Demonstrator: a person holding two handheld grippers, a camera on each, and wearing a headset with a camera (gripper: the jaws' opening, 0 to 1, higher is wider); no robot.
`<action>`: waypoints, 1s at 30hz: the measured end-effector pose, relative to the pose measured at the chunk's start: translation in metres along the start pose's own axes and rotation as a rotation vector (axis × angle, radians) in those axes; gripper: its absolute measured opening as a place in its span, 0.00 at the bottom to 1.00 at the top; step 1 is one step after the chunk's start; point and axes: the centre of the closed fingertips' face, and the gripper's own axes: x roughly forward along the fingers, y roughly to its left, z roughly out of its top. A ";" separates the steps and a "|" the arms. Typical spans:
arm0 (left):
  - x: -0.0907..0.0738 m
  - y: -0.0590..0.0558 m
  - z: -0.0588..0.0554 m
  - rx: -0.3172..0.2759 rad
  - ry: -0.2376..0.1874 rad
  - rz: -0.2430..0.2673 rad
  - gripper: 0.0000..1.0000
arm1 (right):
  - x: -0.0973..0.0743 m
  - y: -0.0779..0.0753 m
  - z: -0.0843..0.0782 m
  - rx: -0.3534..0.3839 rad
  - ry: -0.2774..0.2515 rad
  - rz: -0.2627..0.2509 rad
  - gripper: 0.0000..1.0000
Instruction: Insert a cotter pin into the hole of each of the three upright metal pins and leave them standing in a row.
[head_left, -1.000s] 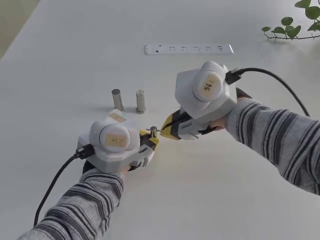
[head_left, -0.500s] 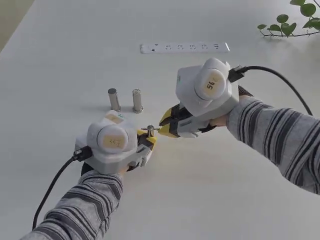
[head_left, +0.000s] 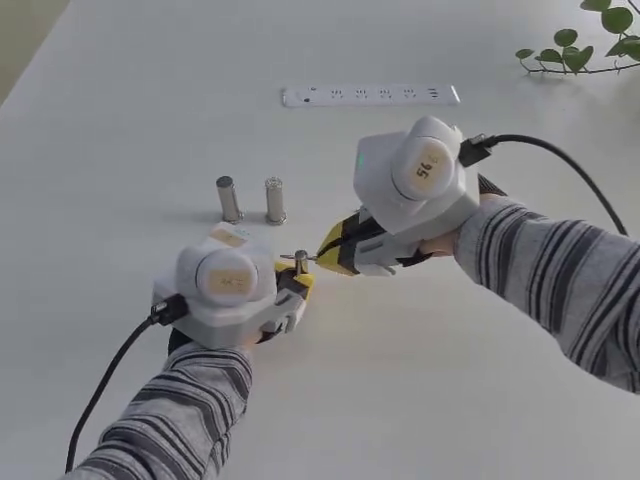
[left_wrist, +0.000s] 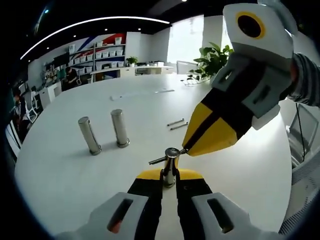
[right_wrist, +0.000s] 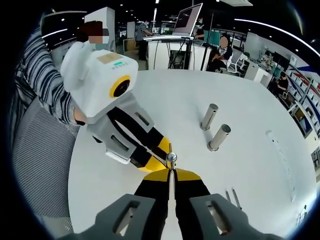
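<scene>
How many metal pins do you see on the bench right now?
3. Two metal pins stand side by side on the table; the third pin is clamped in the left gripper, where the right gripper holds a cotter pin at its head.

Two pins (head_left: 274, 200) seemingly behind third pin (head_left: 300, 262).

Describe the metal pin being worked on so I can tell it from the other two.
Start from the white power strip at the far side of the table and come toward the person, past two metal pins standing bare side by side. The third pin is upright nearer, gripped in the left gripper, the one with a cotter pin through its head.
</scene>
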 end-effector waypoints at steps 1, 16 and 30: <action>0.000 0.000 0.000 -0.002 0.000 0.001 0.06 | 0.000 0.000 0.001 0.000 -0.002 0.000 0.00; 0.000 0.000 -0.001 0.009 0.000 0.003 0.06 | 0.003 -0.002 0.000 0.044 -0.009 -0.014 0.03; -0.002 0.005 -0.001 0.005 0.008 0.009 0.05 | -0.009 -0.015 -0.008 0.214 -0.068 -0.073 0.21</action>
